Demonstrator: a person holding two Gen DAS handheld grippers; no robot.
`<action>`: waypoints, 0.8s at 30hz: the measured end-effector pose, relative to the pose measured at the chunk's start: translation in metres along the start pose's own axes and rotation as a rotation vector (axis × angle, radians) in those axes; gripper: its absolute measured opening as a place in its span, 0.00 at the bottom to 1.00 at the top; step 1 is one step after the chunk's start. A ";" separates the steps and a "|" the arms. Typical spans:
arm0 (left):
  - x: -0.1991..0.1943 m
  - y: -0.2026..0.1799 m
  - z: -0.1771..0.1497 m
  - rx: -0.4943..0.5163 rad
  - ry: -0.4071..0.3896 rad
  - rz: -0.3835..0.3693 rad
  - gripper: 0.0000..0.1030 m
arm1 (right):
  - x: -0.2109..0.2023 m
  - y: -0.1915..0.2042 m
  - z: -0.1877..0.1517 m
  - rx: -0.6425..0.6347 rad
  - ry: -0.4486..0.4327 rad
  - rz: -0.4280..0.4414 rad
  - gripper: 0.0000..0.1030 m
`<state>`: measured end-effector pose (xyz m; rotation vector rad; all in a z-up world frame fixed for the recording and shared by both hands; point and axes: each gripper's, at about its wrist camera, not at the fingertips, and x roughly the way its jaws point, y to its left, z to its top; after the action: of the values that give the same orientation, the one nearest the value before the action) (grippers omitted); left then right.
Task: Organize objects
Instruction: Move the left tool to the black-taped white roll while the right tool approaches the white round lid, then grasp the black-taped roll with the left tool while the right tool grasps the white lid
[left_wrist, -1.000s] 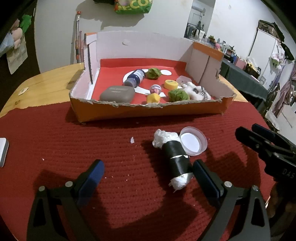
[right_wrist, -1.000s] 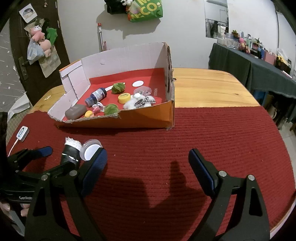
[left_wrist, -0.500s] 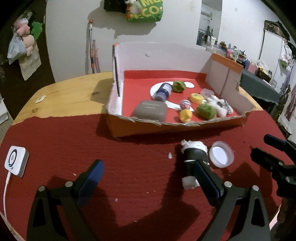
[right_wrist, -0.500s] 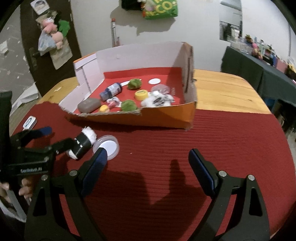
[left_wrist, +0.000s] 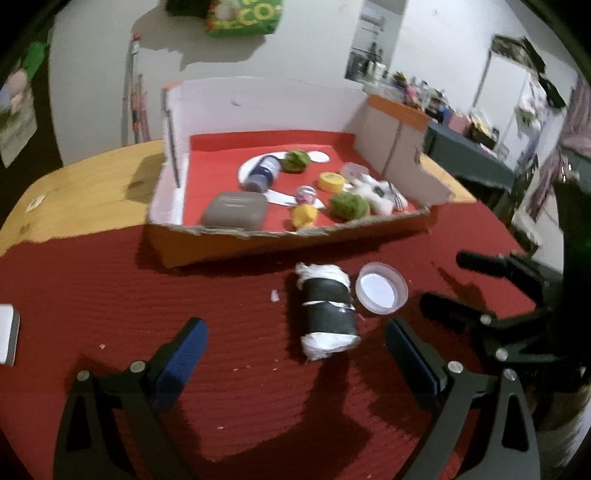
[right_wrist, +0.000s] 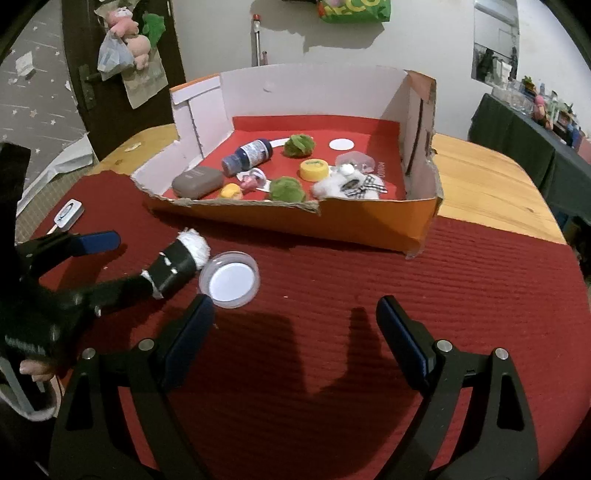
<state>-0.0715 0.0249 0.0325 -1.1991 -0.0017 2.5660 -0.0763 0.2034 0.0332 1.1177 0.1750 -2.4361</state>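
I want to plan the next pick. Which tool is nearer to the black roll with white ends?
Left. The left tool is open around the black roll; the right tool is open beside the clear lid.

A black roll (left_wrist: 330, 311) with white stuffing bulging from both ends lies on its side at the centre of the left wrist view, on the red mat. Touching its right side, a clear round lid (left_wrist: 382, 288) with a white centre lies flat, rim up. Above both, in the upper middle, stands the orange cardboard box (left_wrist: 295, 242).
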 end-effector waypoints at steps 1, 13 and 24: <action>0.003 -0.003 0.000 0.015 0.000 0.018 0.95 | 0.000 -0.002 0.000 0.007 0.000 0.001 0.87; 0.015 0.027 0.008 -0.004 0.009 0.066 0.93 | 0.014 0.010 0.005 -0.045 0.048 0.084 0.87; 0.023 0.017 0.013 0.083 0.027 -0.016 0.73 | 0.024 0.027 0.010 -0.143 0.060 0.063 0.86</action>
<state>-0.0997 0.0169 0.0221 -1.1973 0.0993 2.5098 -0.0847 0.1683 0.0233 1.1165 0.3223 -2.2970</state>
